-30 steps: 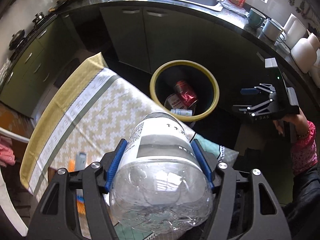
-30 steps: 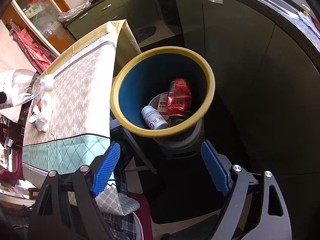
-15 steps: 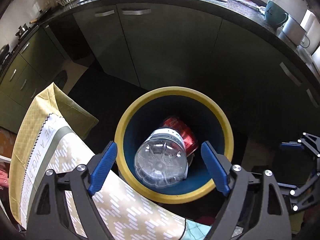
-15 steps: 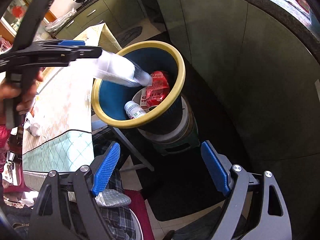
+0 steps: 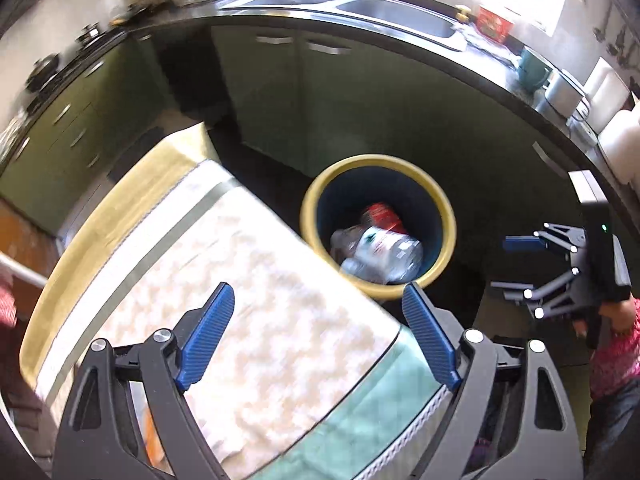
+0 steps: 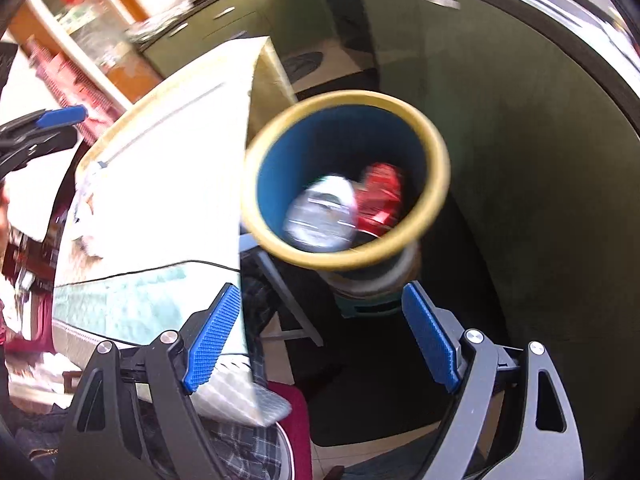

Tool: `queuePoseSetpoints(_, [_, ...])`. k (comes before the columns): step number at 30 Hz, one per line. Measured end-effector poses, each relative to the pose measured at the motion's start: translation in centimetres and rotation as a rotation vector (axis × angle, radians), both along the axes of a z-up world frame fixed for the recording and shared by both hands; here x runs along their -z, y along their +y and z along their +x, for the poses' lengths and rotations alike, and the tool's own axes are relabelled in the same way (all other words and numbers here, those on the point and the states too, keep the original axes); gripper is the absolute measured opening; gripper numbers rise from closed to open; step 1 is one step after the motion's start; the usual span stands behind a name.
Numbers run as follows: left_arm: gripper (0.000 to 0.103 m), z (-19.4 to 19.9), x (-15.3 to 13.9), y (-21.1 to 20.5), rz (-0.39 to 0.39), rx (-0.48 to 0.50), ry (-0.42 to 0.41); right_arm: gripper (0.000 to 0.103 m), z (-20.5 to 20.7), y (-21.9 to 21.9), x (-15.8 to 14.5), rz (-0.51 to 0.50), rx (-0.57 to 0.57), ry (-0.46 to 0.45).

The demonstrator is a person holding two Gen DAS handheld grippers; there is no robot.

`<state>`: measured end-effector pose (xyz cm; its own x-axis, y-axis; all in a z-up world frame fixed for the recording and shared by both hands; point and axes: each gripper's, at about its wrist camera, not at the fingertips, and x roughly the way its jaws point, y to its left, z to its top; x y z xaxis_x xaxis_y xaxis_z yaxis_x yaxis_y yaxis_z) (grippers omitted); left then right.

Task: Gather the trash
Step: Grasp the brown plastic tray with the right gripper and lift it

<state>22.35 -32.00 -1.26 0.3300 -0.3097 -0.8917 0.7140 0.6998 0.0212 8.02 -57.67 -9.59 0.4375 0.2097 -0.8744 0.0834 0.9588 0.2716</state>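
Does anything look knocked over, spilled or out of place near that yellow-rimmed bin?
Nothing stands out. The bin stands upright beside the table, with the clear plastic bottle and a red can inside it. No spill shows on the floor around it, though both views are blurred.

One yellow-rimmed bin holds one clear plastic bottle and one red can. Two grippers show: the left gripper and the right gripper. One cloth-covered table stands beside the bin.
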Motion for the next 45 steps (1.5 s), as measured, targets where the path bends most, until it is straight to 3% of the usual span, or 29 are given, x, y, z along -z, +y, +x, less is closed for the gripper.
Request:
queuePoseSetpoints(7, [0.085, -1.6, -2.8, 14.4, 0.023, -0.224, -0.04, 0.082, 5.1, 9.2, -2.6, 0.012, -0.223, -0.022])
queuePoseSetpoints(12, [0.085, -2.2, -1.1, 23.0, 0.041, -0.374, 0.007, 0.076, 8.9, 17.9, -4.1, 0.018, -0.398, -0.02])
queuePoseSetpoints(16, [0.085, -3.1, 0.1, 27.4, 0.045, -0.435, 0.039, 0.076, 12.0, 24.8, -5.4, -0.011, -0.53, -0.024])
queuePoseSetpoints(25, [0.085, -5.0, 2.8, 32.0, 0.068, -0.474, 0.09, 0.076, 18.6, 38.1, -6.4, -0.077, -0.711, 0.011])
queuePoseSetpoints(28, [0.085, -5.3, 3.5, 32.9, 0.066, -0.481, 0.105, 0.076, 21.9, 42.4, -5.4, -0.085, -0.747, 0.057])
queuePoseSetpoints(31, [0.085, -5.5, 3.8, 33.6, 0.069, -0.48, 0.114, 0.082, 24.7, 46.6, -3.4, -0.167, -0.76, 0.086])
queuePoseSetpoints(37, [0.085, -5.4, 4.3, 35.1, 0.067, -0.486, 0.127, 0.087, 28.8, 51.5, 0.6, -0.237, -0.766, 0.166])
queuePoseSetpoints(45, [0.085, -5.2, 5.3, 36.4, 0.061, -0.49, 0.147, 0.085, 30.0, 53.6, 3.4, -0.334, -0.752, 0.22])
